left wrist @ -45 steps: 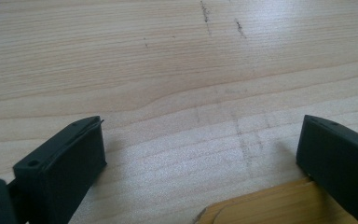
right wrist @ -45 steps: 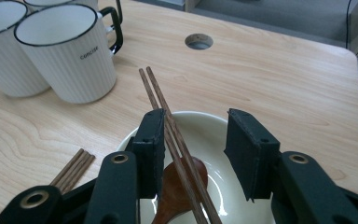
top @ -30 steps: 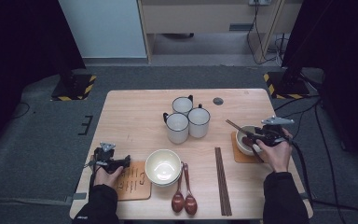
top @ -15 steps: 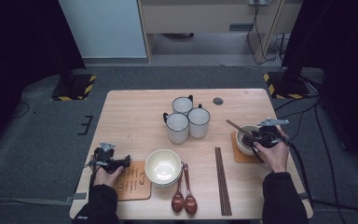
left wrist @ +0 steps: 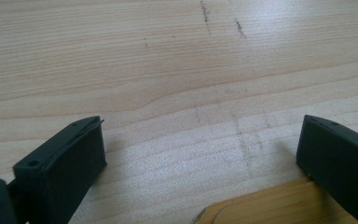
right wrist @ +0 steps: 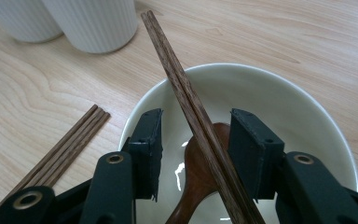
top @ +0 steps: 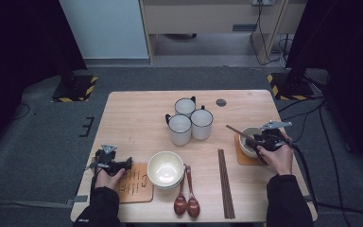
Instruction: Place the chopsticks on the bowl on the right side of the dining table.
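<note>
The right gripper (right wrist: 196, 144), jaws half spread and pinching nothing, straddles 2 dark wooden chopsticks (right wrist: 186, 102) resting across the white ceramic bowl (right wrist: 303, 116) at the table's right side. Next it probably must squeeze them before lifting.

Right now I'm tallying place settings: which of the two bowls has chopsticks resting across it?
The bowl on the coaster at the right, under the right gripper; a pair of chopsticks crosses its rim. The bowl near the table's front middle has none.

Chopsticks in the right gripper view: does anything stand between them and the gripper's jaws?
Nothing visible does. The chopsticks lie slanted between the open jaws of the right gripper, with a free gap on each side. The wooden spoon lies below them in the white bowl, not in the gaps.
</note>
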Available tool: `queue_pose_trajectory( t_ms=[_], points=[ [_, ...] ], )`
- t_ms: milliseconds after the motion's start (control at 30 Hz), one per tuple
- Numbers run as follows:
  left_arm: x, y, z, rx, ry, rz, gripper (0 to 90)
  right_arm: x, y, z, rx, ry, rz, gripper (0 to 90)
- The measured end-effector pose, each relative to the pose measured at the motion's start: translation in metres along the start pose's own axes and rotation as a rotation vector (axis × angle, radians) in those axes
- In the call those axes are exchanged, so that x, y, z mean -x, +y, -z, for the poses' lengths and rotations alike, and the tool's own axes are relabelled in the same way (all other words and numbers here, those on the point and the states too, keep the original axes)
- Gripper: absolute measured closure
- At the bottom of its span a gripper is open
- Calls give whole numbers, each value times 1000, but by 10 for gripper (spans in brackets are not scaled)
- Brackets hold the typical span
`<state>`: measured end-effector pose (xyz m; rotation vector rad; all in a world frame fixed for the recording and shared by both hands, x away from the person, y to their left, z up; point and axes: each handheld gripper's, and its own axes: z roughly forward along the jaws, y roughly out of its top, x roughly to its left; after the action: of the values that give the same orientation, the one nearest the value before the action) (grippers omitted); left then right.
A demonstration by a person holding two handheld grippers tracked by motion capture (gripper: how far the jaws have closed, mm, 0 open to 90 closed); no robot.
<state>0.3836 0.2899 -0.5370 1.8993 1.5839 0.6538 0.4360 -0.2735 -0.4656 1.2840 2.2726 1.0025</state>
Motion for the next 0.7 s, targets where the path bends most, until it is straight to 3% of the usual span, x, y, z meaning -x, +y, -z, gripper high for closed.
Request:
queue_pose_trajectory(
  t_ms=[400, 700],
  points=[
    [0, 0, 0, 0, 0, 0, 0, 0, 0, 0, -15, 10, 11, 527],
    [0, 0, 0, 0, 0, 0, 0, -1, 4, 14, 56, -12, 11, 529]
  ],
)
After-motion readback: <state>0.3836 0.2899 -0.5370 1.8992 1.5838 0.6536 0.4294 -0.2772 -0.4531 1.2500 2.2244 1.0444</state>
